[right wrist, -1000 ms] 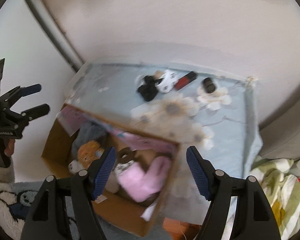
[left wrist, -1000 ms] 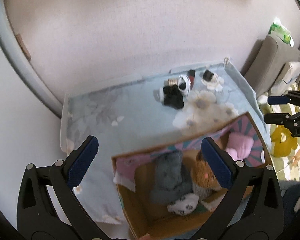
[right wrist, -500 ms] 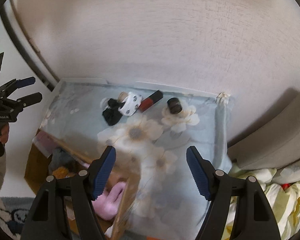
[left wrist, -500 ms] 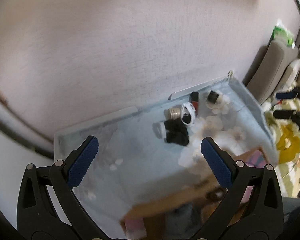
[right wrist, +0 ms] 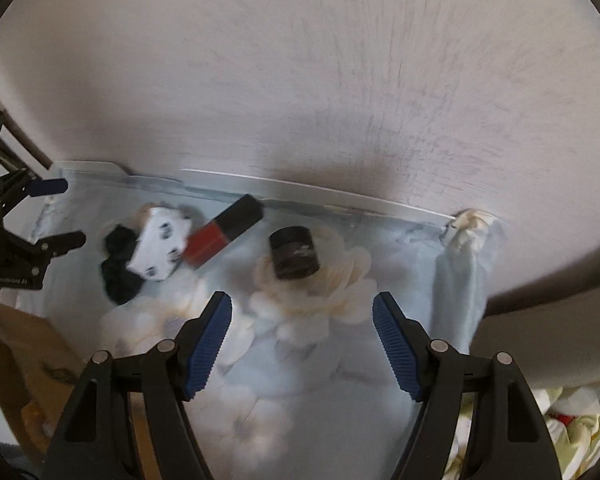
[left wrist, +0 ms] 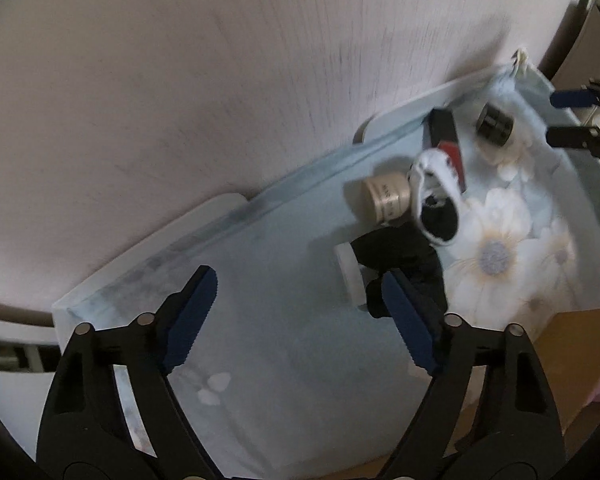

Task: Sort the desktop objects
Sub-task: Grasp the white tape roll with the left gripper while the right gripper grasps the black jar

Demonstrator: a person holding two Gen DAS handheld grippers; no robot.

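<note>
I am looking at a small group of objects lying near the far edge of the table point(right wrist: 340, 364), which is wearing a light blue flowered cloth. A dark jar point(right wrist: 294, 253) is standing apart on a printed flower; just beside it to the left a red and black tube point(right wrist: 223, 231) is lying, touching a white spotted sock point(right wrist: 159, 249) and a black cloth point(right wrist: 118, 272). In the left view a beige jar point(left wrist: 386, 199) is lying against the sock. My right gripper point(right wrist: 302, 344) is hanging spread wide, empty, in front of the dark jar. My left gripper point(left wrist: 300, 320) is also spread wide and empty, near the black cloth. A cardboard box point(left wrist: 572, 344) is standing below the table edge.
</note>
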